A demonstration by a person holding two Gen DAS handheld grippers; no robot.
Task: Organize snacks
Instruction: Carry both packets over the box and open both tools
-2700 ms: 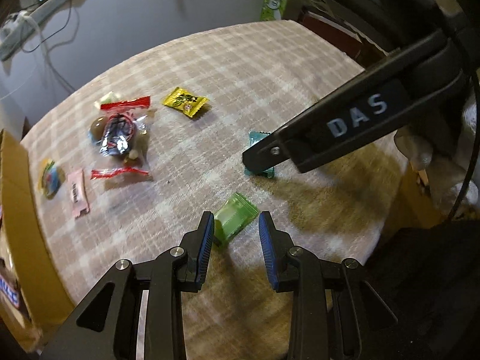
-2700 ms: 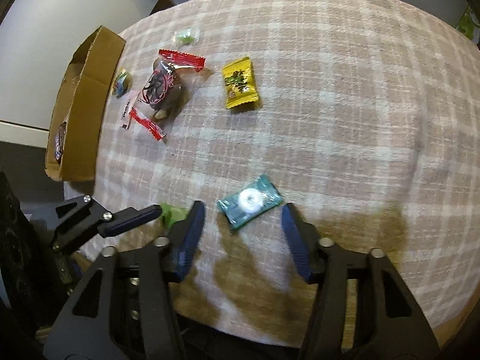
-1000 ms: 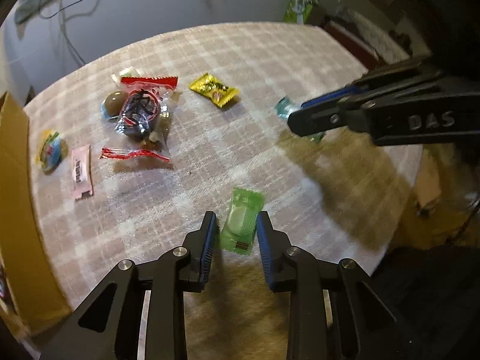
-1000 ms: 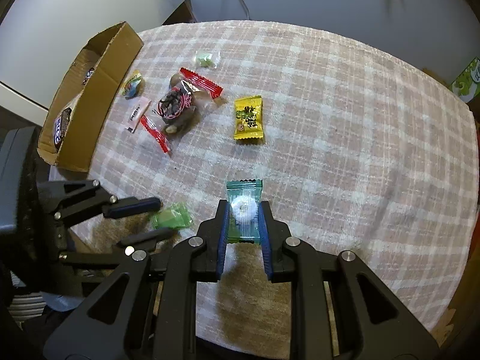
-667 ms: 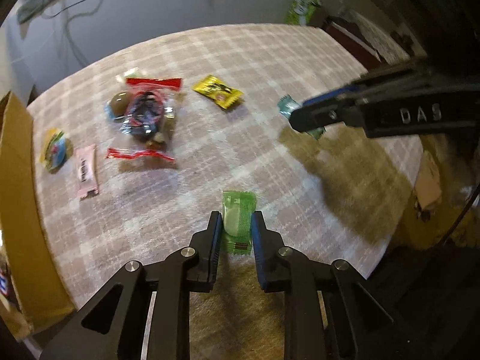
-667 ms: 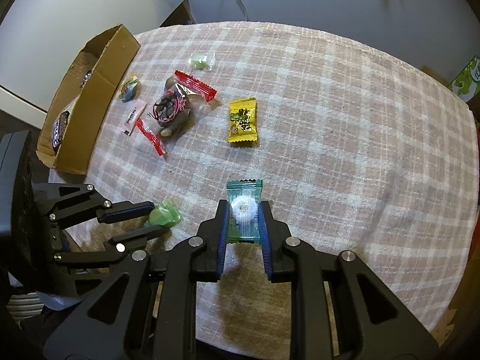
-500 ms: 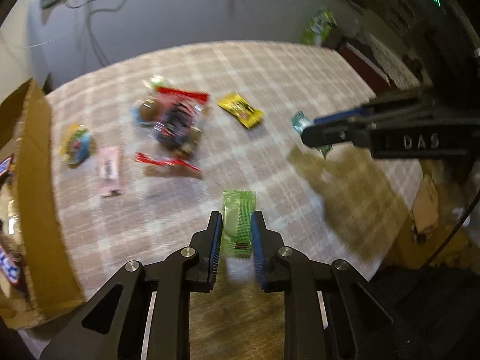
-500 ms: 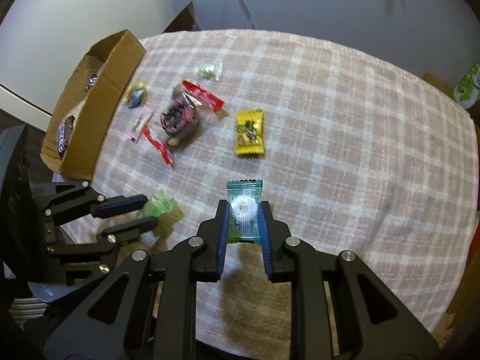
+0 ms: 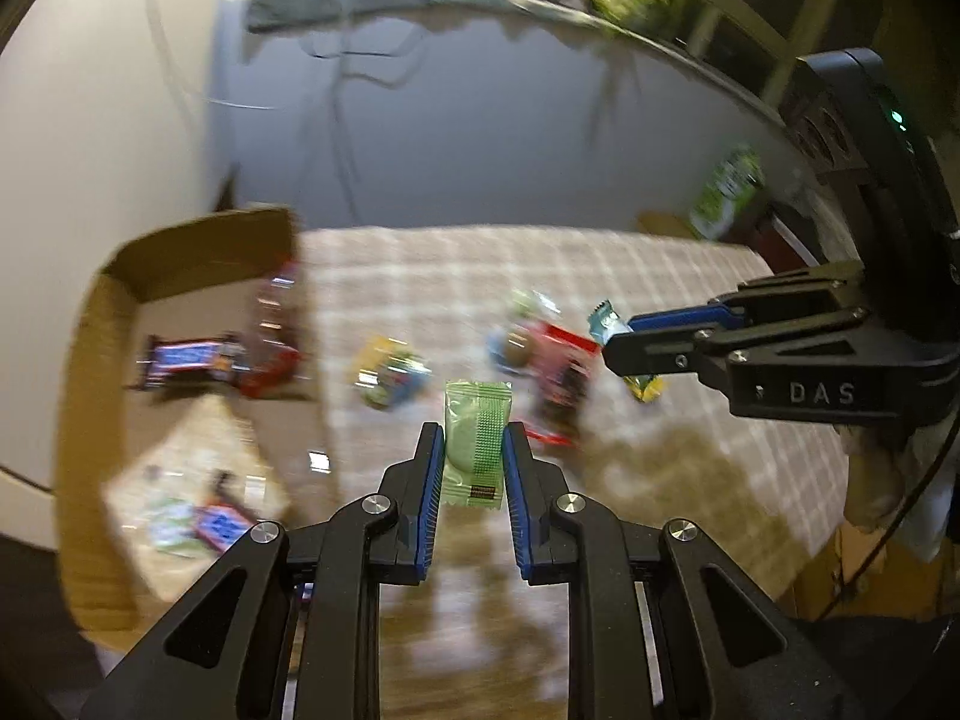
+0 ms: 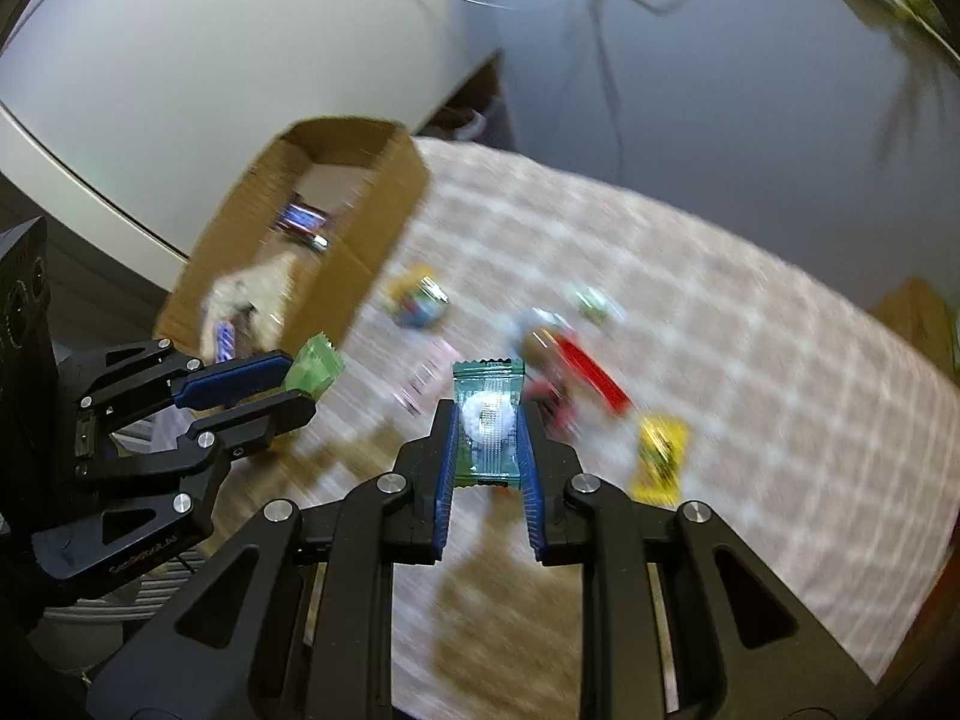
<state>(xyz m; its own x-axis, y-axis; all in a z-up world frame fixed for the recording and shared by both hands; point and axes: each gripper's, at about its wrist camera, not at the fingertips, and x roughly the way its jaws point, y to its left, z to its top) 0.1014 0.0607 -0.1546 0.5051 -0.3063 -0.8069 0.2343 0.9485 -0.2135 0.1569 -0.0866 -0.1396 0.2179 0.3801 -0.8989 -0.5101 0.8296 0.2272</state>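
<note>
My left gripper [image 9: 473, 450] is shut on a light green candy packet [image 9: 476, 441], held above the plaid table near the cardboard box [image 9: 96, 360]. It also shows in the right wrist view [image 10: 312, 367]. My right gripper [image 10: 487, 426] is shut on a teal candy packet [image 10: 487, 420], held above the table; its tip shows in the left wrist view [image 9: 605, 324]. The box [image 10: 354, 204] holds chocolate bars [image 9: 186, 357] and other wrapped snacks. Both views are motion-blurred.
Loose snacks lie on the plaid tablecloth [image 10: 750, 330]: a yellow packet [image 10: 663, 456], a red wrapper [image 10: 591, 369], a dark bag of sweets [image 9: 558, 384], a colourful sweet [image 9: 390, 378], a pink stick [image 10: 429, 375]. A wall with cables stands behind.
Both grippers closed on their packets, lifted them off the table, and swung left toward the cardboard box, which now fills more of both views.
</note>
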